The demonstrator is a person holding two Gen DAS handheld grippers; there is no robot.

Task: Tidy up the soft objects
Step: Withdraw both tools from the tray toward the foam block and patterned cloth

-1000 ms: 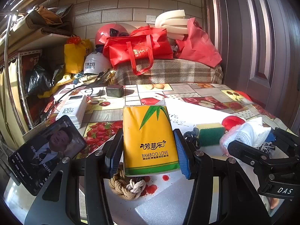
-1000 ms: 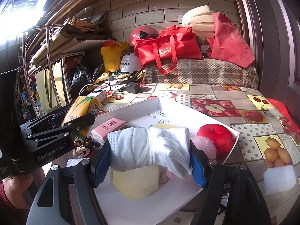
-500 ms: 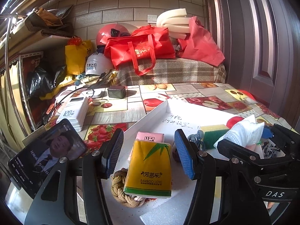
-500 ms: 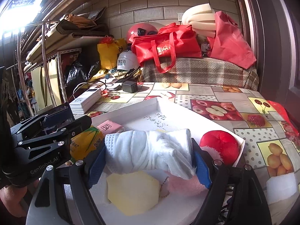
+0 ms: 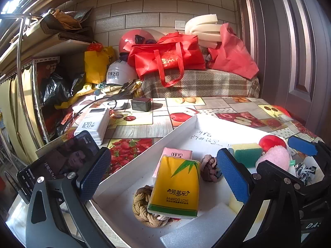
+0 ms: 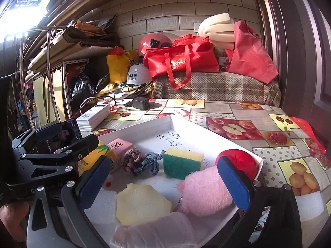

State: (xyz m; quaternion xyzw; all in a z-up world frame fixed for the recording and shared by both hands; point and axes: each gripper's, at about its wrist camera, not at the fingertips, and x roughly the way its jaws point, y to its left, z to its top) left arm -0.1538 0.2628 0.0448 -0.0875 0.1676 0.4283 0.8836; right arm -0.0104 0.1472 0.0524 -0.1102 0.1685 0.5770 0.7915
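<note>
A white tray (image 5: pixel 182 130) holds the soft objects. A yellow tissue pack (image 5: pixel 175 186) lies on a tan rope knot (image 5: pixel 142 204), beside a pink tissue pack (image 5: pixel 175 153) and a brown knot (image 5: pixel 209 167). My left gripper (image 5: pixel 163 175) is open above the yellow pack, apart from it. My right gripper (image 6: pixel 163 184) is open and empty over the tray (image 6: pixel 163 124). Below it lie a white towel (image 6: pixel 157 231), a yellow foam piece (image 6: pixel 142 202), a pink plush (image 6: pixel 204 192), a green-yellow sponge (image 6: pixel 182 161) and a red ball (image 6: pixel 238 161).
A phone (image 5: pixel 60 161) leans at the table's left edge. A white power bank (image 5: pixel 93 124), a black charger (image 5: pixel 141 104) and cables lie behind the tray. Red bags (image 5: pixel 167 57) and helmets sit at the back. A white foam block (image 6: pixel 308 202) lies right of the tray.
My left gripper opened and let the yellow tissue pack drop into the tray. My right gripper opened and released the white towel, which now lies at the tray's near edge.
</note>
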